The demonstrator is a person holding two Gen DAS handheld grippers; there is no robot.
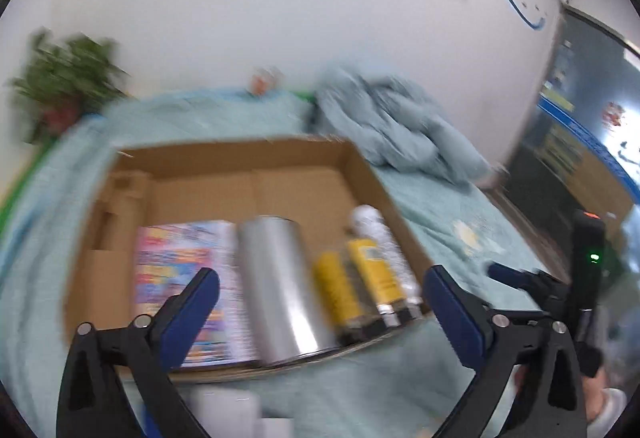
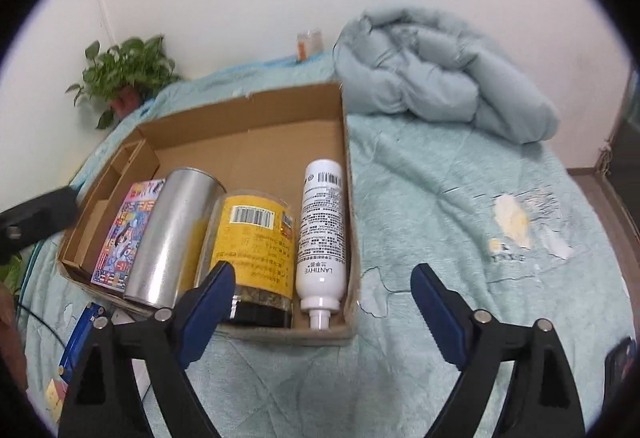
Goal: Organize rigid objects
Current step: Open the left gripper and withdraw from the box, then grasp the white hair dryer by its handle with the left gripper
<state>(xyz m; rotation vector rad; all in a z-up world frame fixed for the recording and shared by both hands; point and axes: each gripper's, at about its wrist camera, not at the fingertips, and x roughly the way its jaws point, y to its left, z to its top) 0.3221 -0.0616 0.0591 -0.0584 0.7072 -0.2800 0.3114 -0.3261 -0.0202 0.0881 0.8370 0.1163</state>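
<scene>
Likely a bedroom: a bed (image 2: 440, 198) with rumpled duvet (image 2: 440, 78), potted plant (image 2: 124, 74) by the wall.

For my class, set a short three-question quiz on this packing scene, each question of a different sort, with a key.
1. True or false: the white spray bottle lies against the right wall of the cardboard box.
2. Multiple choice: what lies directly between the colourful booklet and the yellow-labelled jar? A) a mug B) a silver can C) a plant pot
3. Fill in: the right gripper is ____ and holds nothing.

Key: 1 true; 2 B; 3 open
</scene>
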